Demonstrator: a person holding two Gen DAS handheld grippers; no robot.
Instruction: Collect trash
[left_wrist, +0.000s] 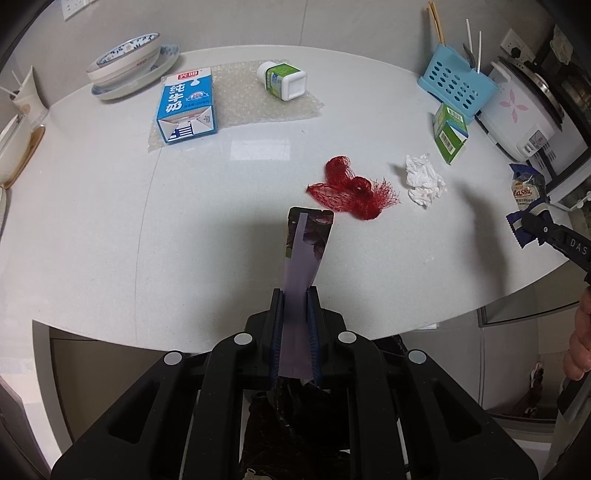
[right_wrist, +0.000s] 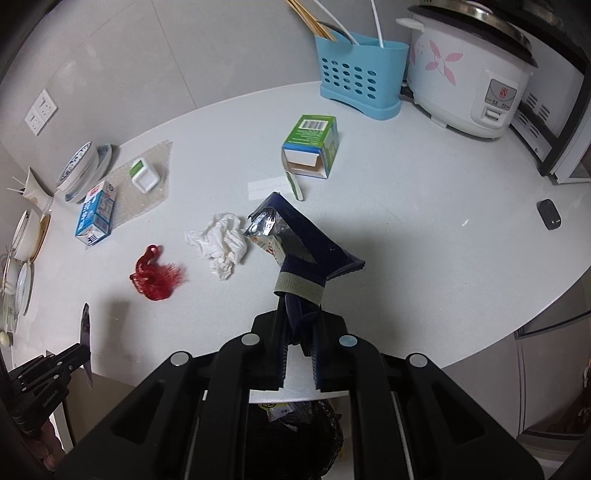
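In the left wrist view, the left gripper (left_wrist: 295, 295) was clamped on a flat purple wrapper (left_wrist: 306, 251), which stood up out of the narrow jaws and leaned toward the far side of the white counter (left_wrist: 110, 221). The hold looked like a carry: the wrapper hung clear of the surface, above the counter's near edge, and a black bin bag (left_wrist: 291, 417) showed below the gripper, probably where it was headed. Further out lay a red net (left_wrist: 351, 192) and, to its right, a crumpled tissue (left_wrist: 423, 181), both loose on the counter. A blue milk carton (left_wrist: 186, 105) and a white bottle (left_wrist: 282, 79) lay on their sides at the far left, a green carton (left_wrist: 450, 134) at the far right.

In the right wrist view, the right gripper (right_wrist: 299, 325) pinched a dark blue foil snack bag (right_wrist: 306, 240) by its near end, jaws nearly together, the torn silvery mouth pointing away. It too was held off the counter, with the bin bag just beneath the gripper. The tissue lay just left of the bag's open end, the red net further left and nearer, and the green carton beyond. The left gripper appeared at the lower left edge.
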